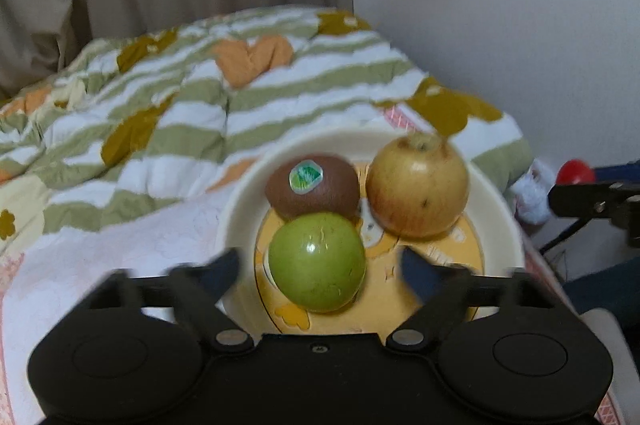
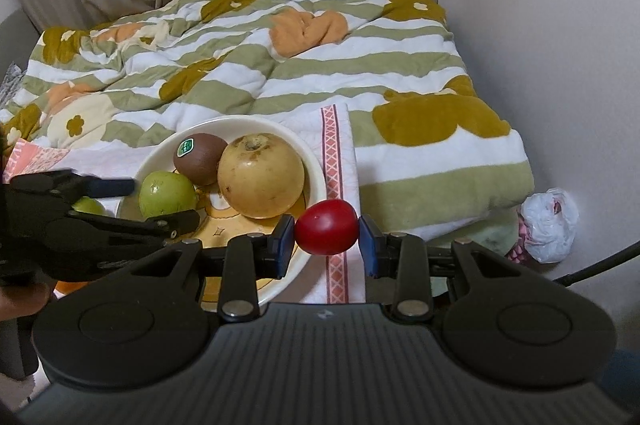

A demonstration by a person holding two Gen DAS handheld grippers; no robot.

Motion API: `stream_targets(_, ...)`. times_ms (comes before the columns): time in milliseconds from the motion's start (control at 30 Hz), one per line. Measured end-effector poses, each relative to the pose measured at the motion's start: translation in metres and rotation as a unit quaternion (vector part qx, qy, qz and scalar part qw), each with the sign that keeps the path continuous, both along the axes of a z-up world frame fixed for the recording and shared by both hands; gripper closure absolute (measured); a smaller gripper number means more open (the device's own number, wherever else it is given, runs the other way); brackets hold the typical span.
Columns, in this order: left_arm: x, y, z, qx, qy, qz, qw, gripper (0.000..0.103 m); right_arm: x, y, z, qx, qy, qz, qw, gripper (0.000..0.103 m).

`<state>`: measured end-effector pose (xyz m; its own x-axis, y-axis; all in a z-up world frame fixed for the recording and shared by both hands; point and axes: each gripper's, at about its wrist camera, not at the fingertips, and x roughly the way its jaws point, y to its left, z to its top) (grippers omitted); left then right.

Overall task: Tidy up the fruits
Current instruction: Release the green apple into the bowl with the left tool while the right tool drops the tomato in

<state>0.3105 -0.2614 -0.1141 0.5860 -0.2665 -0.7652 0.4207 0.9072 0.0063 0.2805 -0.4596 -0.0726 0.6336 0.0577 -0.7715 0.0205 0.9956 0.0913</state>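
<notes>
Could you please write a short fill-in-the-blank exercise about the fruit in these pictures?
1. The right hand-held gripper is shut on a ____ fruit.
2. The kiwi carries a ____ on its skin.
3. The bowl holds ____ fruits.
4. The open left hand-held gripper has the ____ fruit between its fingers.

Missing words: red; sticker; three; green

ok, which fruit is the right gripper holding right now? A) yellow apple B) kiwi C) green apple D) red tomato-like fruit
D: the right gripper has its blue pads pressed on either side of the red fruit; the kiwi and both apples lie in the bowl.
</notes>
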Motion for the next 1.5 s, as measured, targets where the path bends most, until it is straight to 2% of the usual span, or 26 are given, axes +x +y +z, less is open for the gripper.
stream_targets(200,-0.013,0.012,0.021,-0.005,-0.019,0.004,0.9998,0.007,-0.003,-0.003,0.010,-0.001,-0.012,-0.003,1.000,0.053)
stream_targets(533,-0.035,0.038,0.048,-0.011,-0.036,0.046,0.9982,0.005,0.002,0.014,0.010,0.004,-0.013,0.027,1.000,0.053)
stream_targets(800,-0.058,0.056,0.063,-0.020,-0.044,0.078,0.9958,0.004,0.011,0.039,-0.011,0.006,0.006,0.060,0.998,0.053)
stream_targets(1167,-0.070,0.071,0.058,-0.024,-0.037,0.111,0.9928,0.004,0.028,0.063,-0.051,-0.015,0.034,0.079,0.996,0.052)
stream_targets(1233,-0.071,0.074,0.057,-0.024,-0.037,0.116,0.9922,0.004,0.027,0.063,-0.051,-0.015,0.025,0.084,0.996,0.044)
stream_targets(1267,-0.072,0.075,0.057,-0.025,-0.037,0.119,0.9919,0.004,0.026,0.064,-0.050,-0.017,0.021,0.087,0.996,0.033)
stream_targets(1300,-0.073,0.076,0.058,-0.026,-0.036,0.122,0.9915,0.004,0.025,0.064,-0.049,-0.020,0.018,0.090,0.996,0.017)
stream_targets(1367,-0.075,0.077,0.058,-0.028,-0.036,0.126,0.9910,0.004,0.019,0.065,-0.043,-0.032,0.000,0.084,0.996,0.000)
stream_targets(1500,-0.082,0.080,0.064,-0.032,-0.035,0.138,0.9893,0.004,0.010,0.061,-0.033,-0.037,-0.020,0.082,0.996,0.000)
